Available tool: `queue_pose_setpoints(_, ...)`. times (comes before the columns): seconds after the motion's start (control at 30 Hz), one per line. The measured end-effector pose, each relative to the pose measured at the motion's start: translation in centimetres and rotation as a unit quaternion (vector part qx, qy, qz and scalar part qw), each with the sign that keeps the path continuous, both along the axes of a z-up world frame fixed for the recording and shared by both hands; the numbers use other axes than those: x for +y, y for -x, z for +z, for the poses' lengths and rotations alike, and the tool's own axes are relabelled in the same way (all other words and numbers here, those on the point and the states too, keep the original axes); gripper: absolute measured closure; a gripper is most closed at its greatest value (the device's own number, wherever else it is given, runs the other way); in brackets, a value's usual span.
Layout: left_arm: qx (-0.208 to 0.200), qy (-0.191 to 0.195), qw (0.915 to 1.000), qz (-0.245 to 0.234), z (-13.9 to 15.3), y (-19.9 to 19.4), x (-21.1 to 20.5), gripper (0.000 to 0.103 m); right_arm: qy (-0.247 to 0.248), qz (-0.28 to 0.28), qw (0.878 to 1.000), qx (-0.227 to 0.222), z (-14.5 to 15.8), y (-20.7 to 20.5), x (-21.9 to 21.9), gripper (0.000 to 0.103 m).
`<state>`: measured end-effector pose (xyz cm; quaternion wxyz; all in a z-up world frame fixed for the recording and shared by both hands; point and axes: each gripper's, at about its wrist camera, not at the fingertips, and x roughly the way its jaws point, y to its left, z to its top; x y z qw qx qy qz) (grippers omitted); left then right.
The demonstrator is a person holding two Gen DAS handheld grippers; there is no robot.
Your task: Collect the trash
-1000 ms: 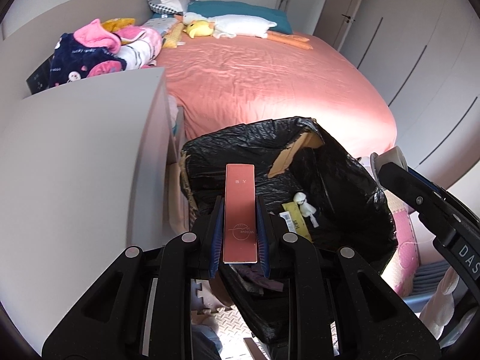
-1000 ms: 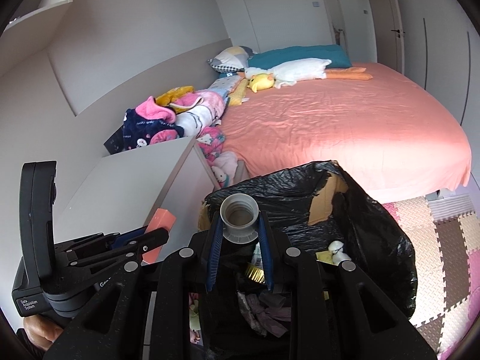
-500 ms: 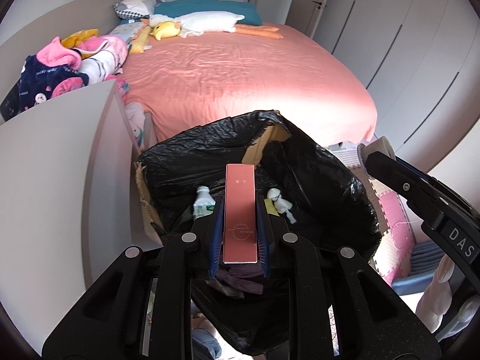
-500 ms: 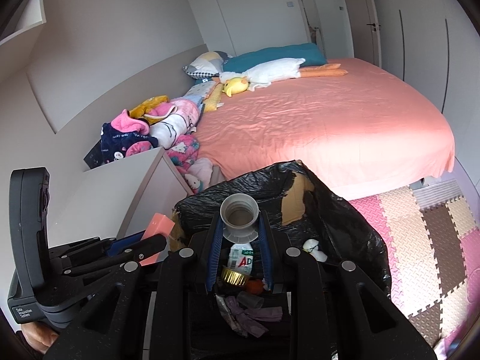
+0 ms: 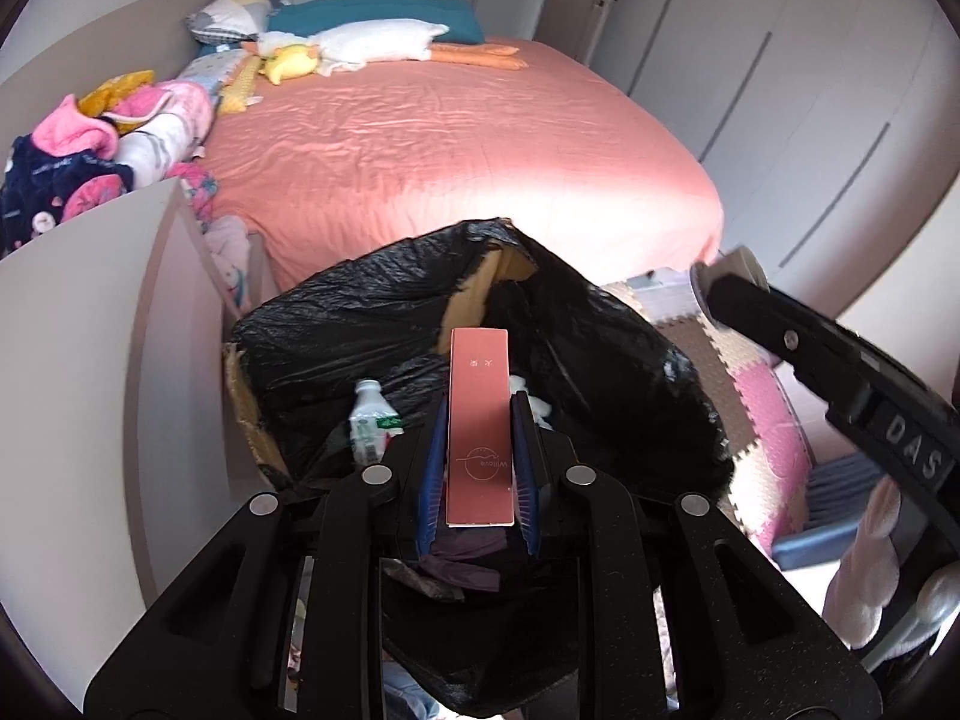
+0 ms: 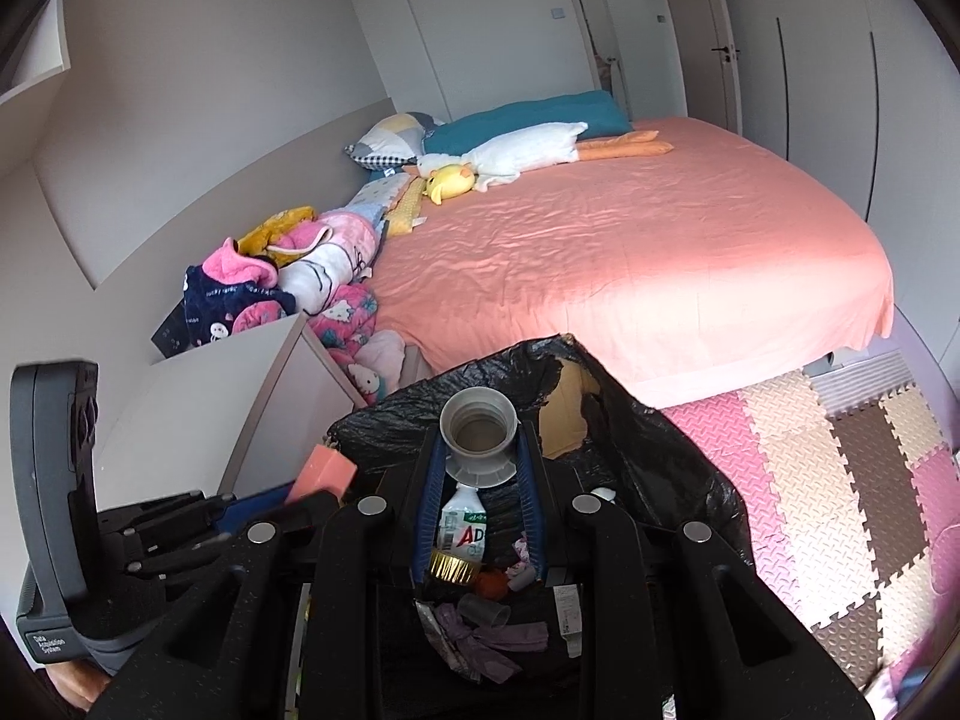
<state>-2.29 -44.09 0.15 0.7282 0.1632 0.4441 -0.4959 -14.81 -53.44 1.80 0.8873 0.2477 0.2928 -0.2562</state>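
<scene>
With the left gripper (image 5: 479, 450) over the black trash bag (image 5: 372, 324), its jaws just loosened around the pink box (image 5: 479, 420), let it drop inside, then release the grey cup (image 6: 479, 441) the right gripper (image 6: 479, 462) clamps there.

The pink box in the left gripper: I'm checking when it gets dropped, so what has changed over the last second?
The left gripper has just been opening: gaps now show between its pads and the pink box, which has not yet fallen. Both grippers moved further over the black trash bag, revealing a bottle inside. Unchanged: the right gripper clamps the grey cup.
</scene>
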Motion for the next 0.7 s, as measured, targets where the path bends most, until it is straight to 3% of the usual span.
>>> queue_pose_setpoints(0.03, 0.007, -0.001, 1.0000, -0.003, 0.1, 0.0, 0.0, 0.023, -0.001, -0.001, 1.000, -0.001, 0.3, 0.0, -0.2, 0.064)
queue_pose_setpoints(0.07, 0.005, 0.000, 1.0000, 0.007, 0.3, -0.1, 0.2, 0.006, 0.001, -0.005, 1.000, -0.002, 0.6, 0.2, -0.4, 0.041)
queue_pose_setpoints(0.13, -0.010, 0.014, 0.9997, 0.016, 0.7, -0.1, 0.5, 0.006, 0.016, -0.020, 1.000, -0.011, 1.1, 0.6, -0.4, 0.032)
queue_pose_setpoints(0.7, 0.005, 0.025, 0.9990, 0.038, 0.7, -1.3, 1.8, 0.006, 0.016, -0.016, 1.000, -0.004, 0.7, 0.7, 0.0, 0.032)
